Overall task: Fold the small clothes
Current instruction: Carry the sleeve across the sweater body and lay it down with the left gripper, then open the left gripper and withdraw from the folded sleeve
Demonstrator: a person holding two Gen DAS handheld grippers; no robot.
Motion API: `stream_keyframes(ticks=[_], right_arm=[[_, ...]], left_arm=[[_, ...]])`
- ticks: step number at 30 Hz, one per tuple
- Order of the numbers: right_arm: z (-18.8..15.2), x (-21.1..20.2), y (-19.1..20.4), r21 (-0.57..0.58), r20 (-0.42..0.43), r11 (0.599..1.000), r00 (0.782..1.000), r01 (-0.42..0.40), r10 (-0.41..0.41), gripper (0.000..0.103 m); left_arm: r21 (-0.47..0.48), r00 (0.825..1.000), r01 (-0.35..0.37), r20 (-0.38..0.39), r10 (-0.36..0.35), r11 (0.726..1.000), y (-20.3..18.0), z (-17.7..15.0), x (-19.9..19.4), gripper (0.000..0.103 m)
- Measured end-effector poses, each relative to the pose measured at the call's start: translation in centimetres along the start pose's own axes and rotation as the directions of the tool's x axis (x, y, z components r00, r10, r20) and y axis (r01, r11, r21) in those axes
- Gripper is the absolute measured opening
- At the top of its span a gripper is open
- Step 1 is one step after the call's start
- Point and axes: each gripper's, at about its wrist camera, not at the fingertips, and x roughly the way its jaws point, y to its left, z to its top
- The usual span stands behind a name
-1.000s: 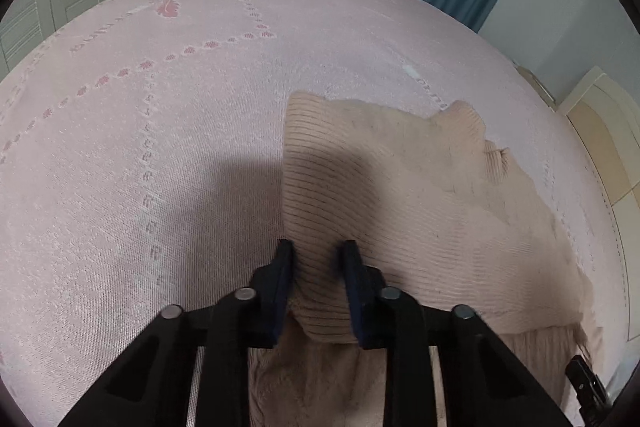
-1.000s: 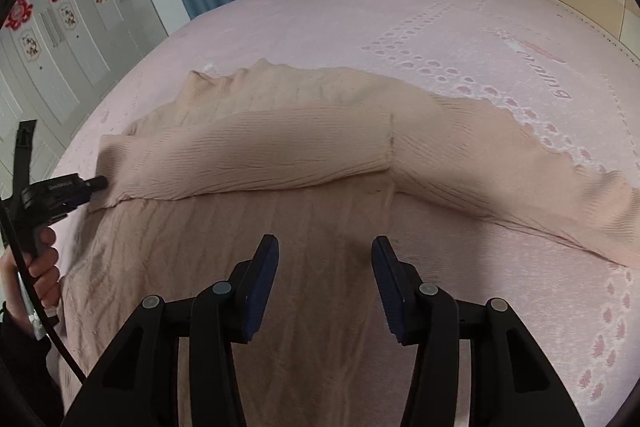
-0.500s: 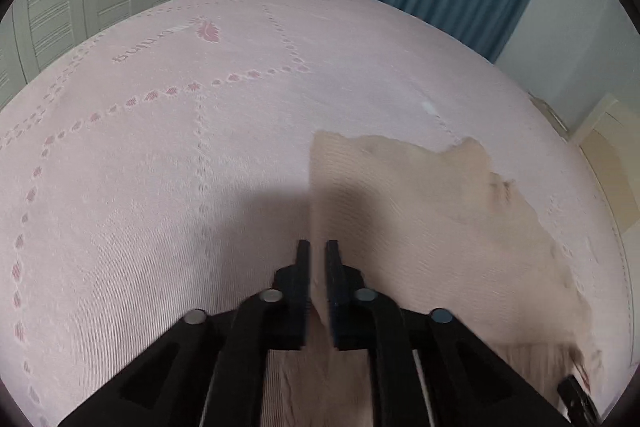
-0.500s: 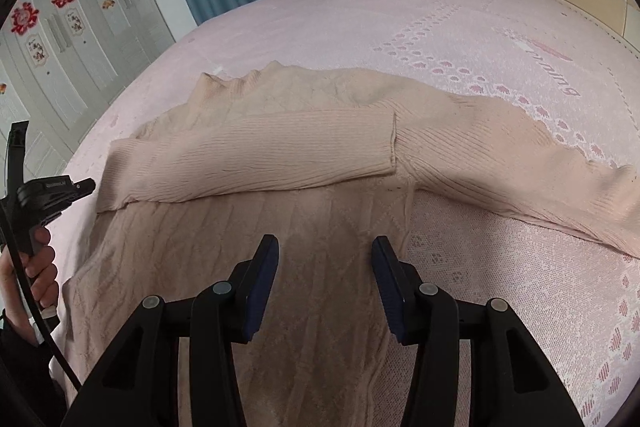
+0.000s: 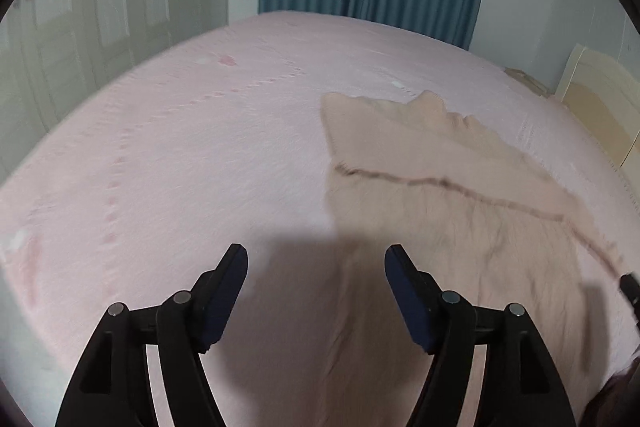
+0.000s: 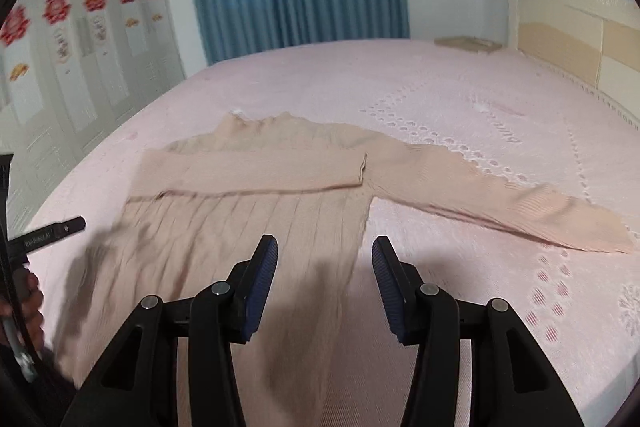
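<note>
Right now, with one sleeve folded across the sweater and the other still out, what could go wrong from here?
The folded sleeve lies loose across the sweater; tugging the body could slide it off. The other sleeve stretches far out on the bedspread, so it may drag and bunch. The left gripper is opening with nothing between its fingers, straddling the sweater's edge, and could catch it.
</note>
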Motion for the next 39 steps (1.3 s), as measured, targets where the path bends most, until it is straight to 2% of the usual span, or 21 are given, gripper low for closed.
stream_keyframes(ticks=[2,3,5,7,9,11,14,18,25,29,32,35,38,39], right_arm=[[-1.2,-1.4,0.1,-0.039,-0.011,0.999,1.000,0.015,-0.016,0.048],[-1.5,-2.1,0.1,-0.044,-0.009,0.999,1.000,0.008,-0.008,0.048],[-2.6,-3.8,0.0,-0.045,-0.015,0.999,1.000,-0.007,0.006,0.048],[-3.7,-4.7,-0.3,-0.016,-0.051,0.999,0.998,-0.050,0.049,0.048],[-4.8,-5.3,-0.3,0.006,-0.074,0.997,0.995,-0.072,0.073,0.048],[-5.9,-5.8,-0.1,-0.004,-0.069,0.999,0.997,-0.034,0.033,0.048],[-6.5,-5.9,0.3,0.012,-0.090,1.000,0.996,-0.023,0.024,0.050],[-6.9,-5.9,0.7,-0.001,-0.082,1.000,0.997,-0.007,0.007,0.056],[-7.2,-5.1,0.8,0.008,-0.109,0.999,0.993,-0.035,0.036,0.056],[-7.3,-4.0,1.1,0.008,-0.143,0.999,0.989,-0.048,0.049,0.056],[-7.5,-3.1,1.4,-0.001,-0.175,0.999,0.984,-0.034,0.033,0.056],[-7.6,-2.2,1.4,0.011,-0.203,1.000,0.979,-0.026,0.028,0.056],[-7.8,-1.2,1.3,0.035,-0.239,0.999,0.970,-0.042,0.049,0.056],[-7.8,-1.1,1.4,0.029,-0.244,0.999,0.969,-0.035,0.041,0.055]], left_arm=[[0.016,0.999,-0.022,0.030,0.022,1.000,0.8,-1.7,-1.7,0.070],[-0.003,1.000,0.001,0.021,-0.001,1.000,1.7,-2.7,-2.3,0.070],[-0.053,0.996,0.091,-0.013,-0.092,0.994,3.0,-3.8,-2.9,0.069],[-0.097,0.981,0.184,-0.045,-0.189,0.978,4.0,-5.2,-3.2,0.069],[-0.117,0.967,0.232,-0.077,-0.242,0.966,4.2,-6.7,-3.5,0.068],[-0.118,0.961,0.254,-0.081,-0.265,0.960,4.1,-6.9,-4.1,0.068],[-0.093,0.964,0.258,-0.038,-0.262,0.962,3.7,-6.8,-4.7,0.070],[-0.116,0.958,0.268,-0.071,-0.277,0.956,3.5,-6.9,-4.0,0.070],[-0.123,0.953,0.275,-0.094,-0.287,0.953,3.2,-7.6,-3.5,0.070],[-0.157,0.939,0.287,-0.151,-0.310,0.945,2.9,-7.8,-2.0,0.068],[-0.154,0.943,0.271,-0.158,-0.294,0.950,2.4,-7.8,-1.5,0.063],[-0.131,0.948,0.249,-0.167,-0.270,0.959,1.8,-7.9,-1.2,0.052],[-0.102,0.954,0.238,-0.164,-0.253,0.966,1.4,-7.9,-1.2,0.029],[-0.092,0.953,0.240,-0.167,-0.252,0.966,1.2,-8.0,-1.1,0.011]])
